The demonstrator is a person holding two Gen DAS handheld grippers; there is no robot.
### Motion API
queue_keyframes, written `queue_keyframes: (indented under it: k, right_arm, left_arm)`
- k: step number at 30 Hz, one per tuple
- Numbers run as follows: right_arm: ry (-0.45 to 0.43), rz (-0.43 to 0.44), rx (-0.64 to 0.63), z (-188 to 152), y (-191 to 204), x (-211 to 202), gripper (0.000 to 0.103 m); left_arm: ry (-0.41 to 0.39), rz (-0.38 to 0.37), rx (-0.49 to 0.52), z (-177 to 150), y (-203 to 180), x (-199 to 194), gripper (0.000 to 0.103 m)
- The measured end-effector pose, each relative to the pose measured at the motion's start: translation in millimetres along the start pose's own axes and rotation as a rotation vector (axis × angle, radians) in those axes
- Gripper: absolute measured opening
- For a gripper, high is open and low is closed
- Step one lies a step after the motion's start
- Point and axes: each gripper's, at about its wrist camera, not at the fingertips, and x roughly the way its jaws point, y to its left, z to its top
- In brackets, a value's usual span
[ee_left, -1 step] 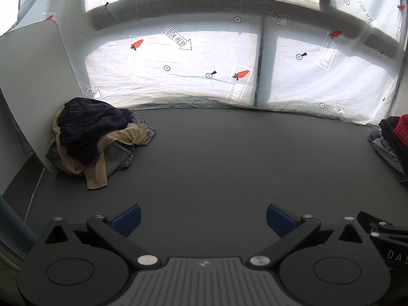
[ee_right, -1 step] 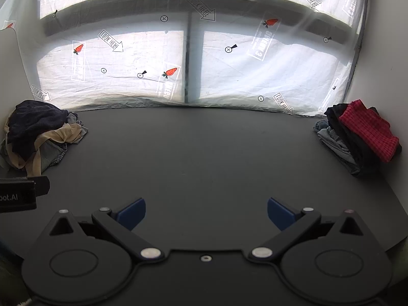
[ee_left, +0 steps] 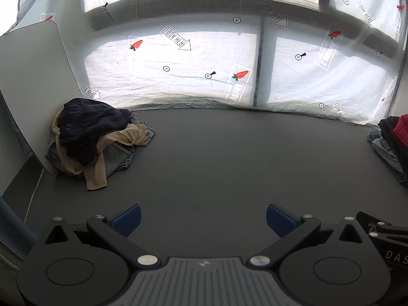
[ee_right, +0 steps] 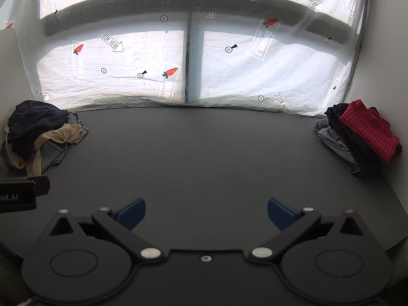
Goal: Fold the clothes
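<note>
A loose pile of unfolded clothes (ee_left: 94,137), dark navy on top with tan and grey pieces under it, lies at the far left of the dark table (ee_left: 229,163); it also shows in the right wrist view (ee_right: 38,135). A stack of folded clothes (ee_right: 362,137) with a red piece on top sits at the far right, partly visible in the left wrist view (ee_left: 392,140). My left gripper (ee_left: 202,220) is open and empty above the near table. My right gripper (ee_right: 206,215) is open and empty too, beside the left one.
A white plastic sheet (ee_left: 204,63) printed with carrots and "LOOK HERE" arrows hangs behind the table. A grey board (ee_left: 30,81) leans at the left behind the pile. A white wall (ee_right: 382,51) stands at the right. The table's rounded edge (ee_right: 397,219) curves at the right.
</note>
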Motion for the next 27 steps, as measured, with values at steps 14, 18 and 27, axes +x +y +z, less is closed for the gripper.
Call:
queue_keyframes:
  k: [14,18,27]
  right_arm:
    - [-0.012,0.009,0.011,5,4,3,0.103]
    - [-0.024,0.013,0.004,7,7,2,0.103]
    - [-0.017,0.002,0.002,8,10,6,0.103]
  left_arm:
    - [0.007,-0.001,0.013,10,-3,1,0.103]
    - [0.008,0.006,0.018,13,-3,1,0.103]
    - [0.009,0.009,0.016,7,2,6,0.103]
